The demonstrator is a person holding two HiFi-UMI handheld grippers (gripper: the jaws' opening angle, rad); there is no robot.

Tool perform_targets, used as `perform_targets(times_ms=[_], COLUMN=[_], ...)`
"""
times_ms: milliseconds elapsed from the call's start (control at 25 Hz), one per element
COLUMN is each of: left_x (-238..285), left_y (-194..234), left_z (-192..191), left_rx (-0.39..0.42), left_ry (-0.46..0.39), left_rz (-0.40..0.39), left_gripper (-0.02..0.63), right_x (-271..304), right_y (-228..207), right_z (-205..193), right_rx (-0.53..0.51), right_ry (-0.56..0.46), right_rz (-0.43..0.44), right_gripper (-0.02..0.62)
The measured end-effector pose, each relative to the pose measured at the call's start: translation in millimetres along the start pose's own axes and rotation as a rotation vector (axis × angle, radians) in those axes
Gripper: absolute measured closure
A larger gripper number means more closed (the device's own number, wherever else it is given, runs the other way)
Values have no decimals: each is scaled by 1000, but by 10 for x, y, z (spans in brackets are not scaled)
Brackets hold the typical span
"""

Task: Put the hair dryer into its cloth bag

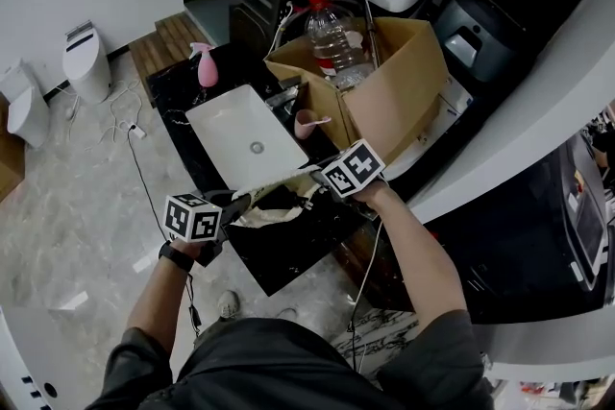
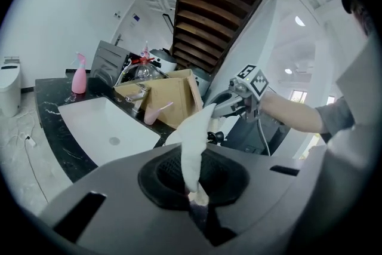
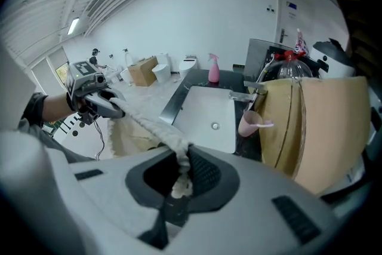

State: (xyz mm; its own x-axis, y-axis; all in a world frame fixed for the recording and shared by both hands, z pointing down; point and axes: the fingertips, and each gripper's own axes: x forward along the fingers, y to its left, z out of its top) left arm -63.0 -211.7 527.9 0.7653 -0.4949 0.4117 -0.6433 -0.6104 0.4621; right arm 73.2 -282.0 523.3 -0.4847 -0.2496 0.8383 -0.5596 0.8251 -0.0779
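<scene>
Head view has the person standing at the front edge of a black table [image 1: 288, 254], with a claw in each hand. The left claw [image 1: 242, 199] and the right claw [image 1: 313, 176] hang near each other above that edge. The cream cloth bag [image 1: 274, 211] sags between the 2 of them, clear of the table top.

Left gripper view shows the left claw pressed together on a corner of the bag. The cloth rises from the jaws as a pale strip toward the other claw. Right gripper view shows the right claw closed too, pinching a bunched, rope-like edge of the bag that runs across to the left claw. Below that edge the bag hangs as a loose sheet.

I cannot pick out the hair dryer in any view, and I cannot tell whether it lies inside the bag.

Behind the bag a white sink [image 1: 245, 134] is set on the table, with a faucet [image 1: 284, 96] at its right side. A pink cup [image 1: 309, 122] stands just beside the sink. Next to the cup is an open cardboard box [image 1: 394, 96] holding a clear water bottle [image 1: 332, 38] with a red cap. A pink spray bottle [image 1: 205, 64] stands at the table's far left corner. A white toilet [image 1: 85, 62] sits on the marble floor [image 1: 86, 206] well to the left.
</scene>
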Motion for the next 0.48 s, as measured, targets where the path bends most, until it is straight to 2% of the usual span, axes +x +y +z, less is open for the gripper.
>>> perform_targets(times_ms=[200,480], left_x=[67,234], left_y=[-43,-409], left_z=[-50,-624], left_rx=[6,70], left_ry=[0,125], left_rz=[3,-46], left_gripper=[600,600], right_x=[91,143], right_y=[-93,135], right_z=[-15,-813], right_rx=[24,24], right_ry=[-12,78], right_rz=[11,74], right_gripper=[566,566])
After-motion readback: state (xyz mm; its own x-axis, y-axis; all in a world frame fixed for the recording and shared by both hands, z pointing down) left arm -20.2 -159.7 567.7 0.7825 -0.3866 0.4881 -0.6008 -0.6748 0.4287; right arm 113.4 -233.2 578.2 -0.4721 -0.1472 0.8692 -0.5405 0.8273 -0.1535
